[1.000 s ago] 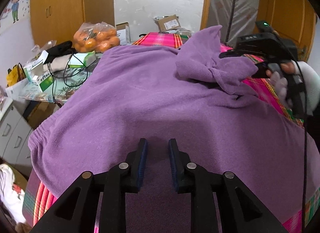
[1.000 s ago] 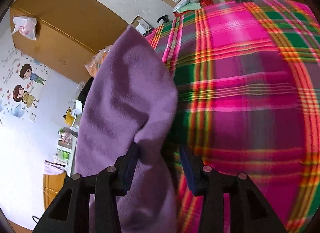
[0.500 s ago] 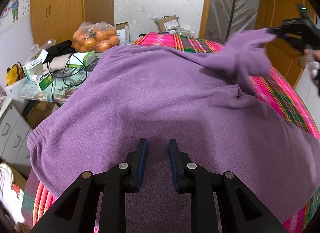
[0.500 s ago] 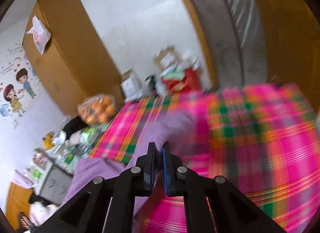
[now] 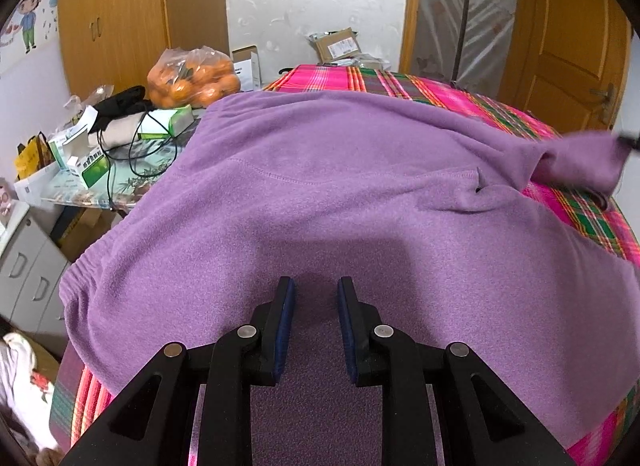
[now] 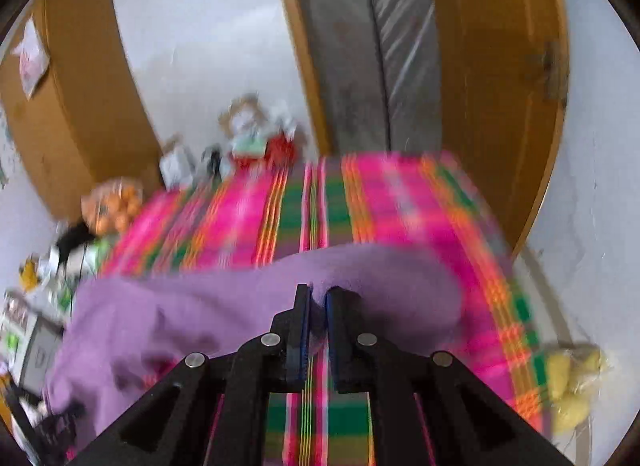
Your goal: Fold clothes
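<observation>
Left wrist view. My left gripper [image 5: 316,306] hangs just over the near part of the purple fleece garment [image 5: 320,193], its blue-padded fingers [image 5: 286,322] a little apart with nothing pinched between them; I cannot tell whether the tips touch the fleece below. The garment lies spread across the surface under a pink and green plaid cloth [image 5: 576,201], its gathered hem [image 5: 76,278] hanging toward the left edge. One sleeve [image 5: 576,161] is pulled out taut to the far right and lifted off the plaid. Past the left edge stands a cluttered side table [image 5: 92,185] with green boxes [image 5: 94,165], black cables, and a bag of oranges [image 5: 192,77]. Wooden wardrobe [image 5: 116,17] behind; a wooden door [image 5: 572,37] at right.

Right wrist view, blurred by motion. My right gripper [image 6: 316,300] has its fingers [image 6: 300,330] nearly together, a narrow gap easing slightly wider, with a fold of the purple sleeve [image 6: 400,290] caught between the tips. The fleece drapes from the tips down to the left, over the plaid cloth [image 6: 360,205]. A yellowish bag [image 6: 572,382] sits off the right edge. The bag of oranges [image 6: 114,205] shows at far left, and a plastic-wrapped mattress [image 6: 380,45] leans against the back wall.
</observation>
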